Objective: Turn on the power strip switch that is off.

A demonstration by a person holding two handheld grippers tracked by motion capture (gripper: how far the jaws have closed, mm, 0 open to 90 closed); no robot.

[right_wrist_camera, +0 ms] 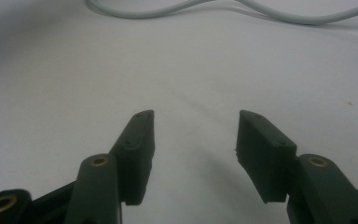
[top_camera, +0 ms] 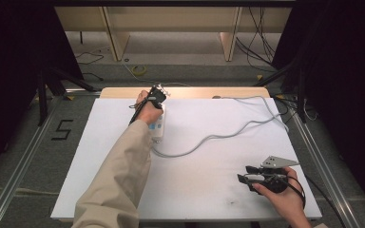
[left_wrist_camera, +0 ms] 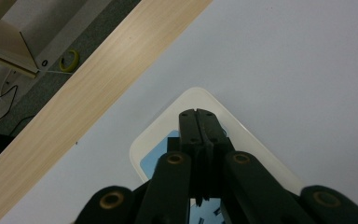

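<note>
Jaws of the right gripper stand apart over bare white tabletop, holding nothing. Farther off, the left gripper, jaws pressed together and empty, hangs over the white rounded power strip near the table's far edge, its grey cable snaking right.

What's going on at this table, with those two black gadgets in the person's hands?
A person is working at a white table with a pair of tongs in each hand. The left tongs are shut, their tips poised over a white power strip with blue markings near the table's far edge; whether they touch it is unclear. The strip's grey cable snakes across the table. The right tongs are open and hold nothing, near the right front corner.
</note>
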